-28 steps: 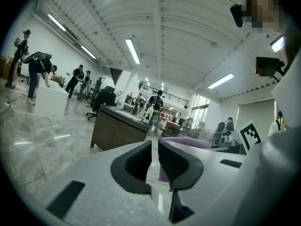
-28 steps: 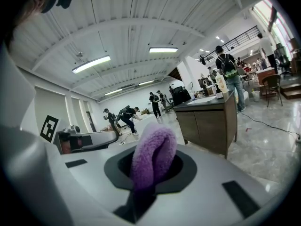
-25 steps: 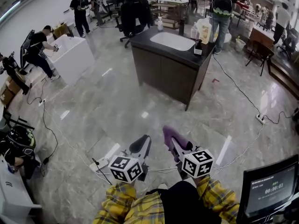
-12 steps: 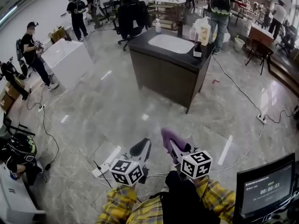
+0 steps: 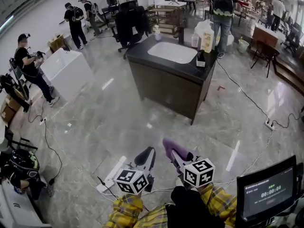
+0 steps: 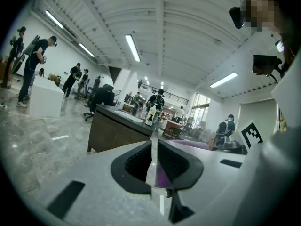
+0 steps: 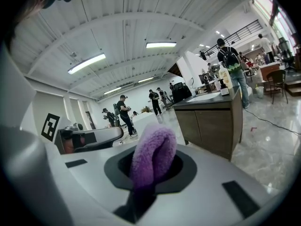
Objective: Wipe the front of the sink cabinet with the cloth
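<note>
Clamping the soft, light cloth [image 5: 169, 144] mid-fold, the right claw [image 7: 151, 169] should hold it easily; the left claw [image 6: 154, 165] is closed on nothing, cabinet [image 5: 166, 87] well apart.

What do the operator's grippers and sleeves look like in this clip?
Both are pale grey handheld bodies ending in black padded tips: the left claw and the right claw. Each carries a white cube printed with black square markers. The sleeves are yellow plaid with dark checks.
</note>
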